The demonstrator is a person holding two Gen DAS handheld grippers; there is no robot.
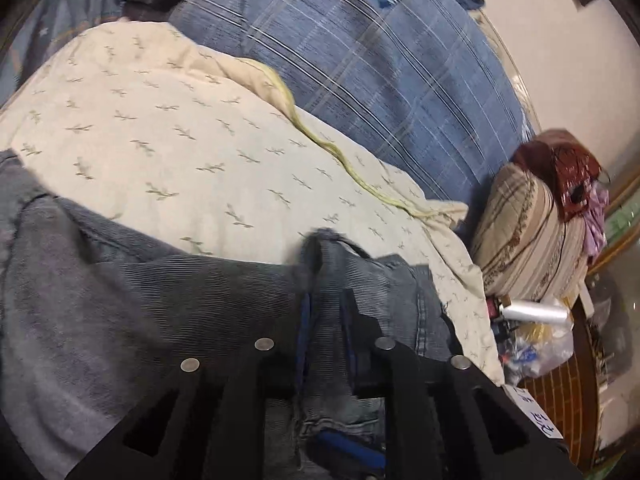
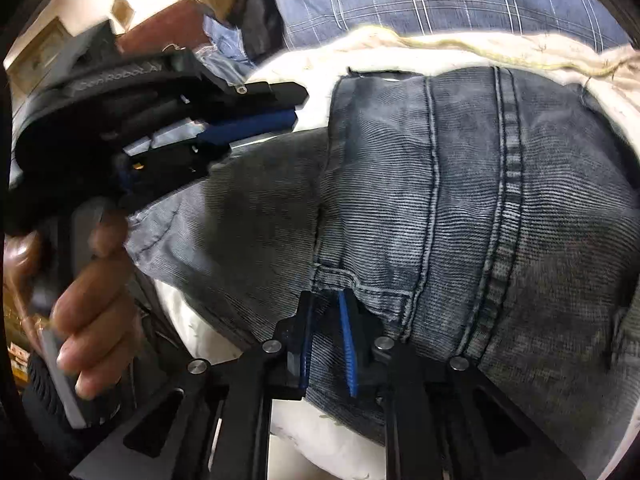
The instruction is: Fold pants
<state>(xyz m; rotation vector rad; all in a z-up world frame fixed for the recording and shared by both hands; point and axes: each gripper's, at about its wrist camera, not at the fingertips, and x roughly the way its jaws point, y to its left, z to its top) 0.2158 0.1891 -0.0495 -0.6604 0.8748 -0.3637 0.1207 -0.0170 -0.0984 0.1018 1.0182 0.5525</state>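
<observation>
Right tongs [image 2: 329, 344] pinching pants [image 2: 460, 200], left tongs [image 1: 326, 320] too

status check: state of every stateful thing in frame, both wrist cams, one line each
left gripper: shut on pants, denim bunched between the blue pads
right gripper: shut on pants, near a hem edge
pants: grey-blue denim, partly folded, layers overlapping, lying on the quilt
quilt: cream, spread out, rumpled at its edge
pillow: striped, lying on its side past the quilt

Blue plaid bed [image 1: 380, 80], cream patterned quilt [image 1: 160, 128], striped pillow [image 1: 528, 240]
</observation>
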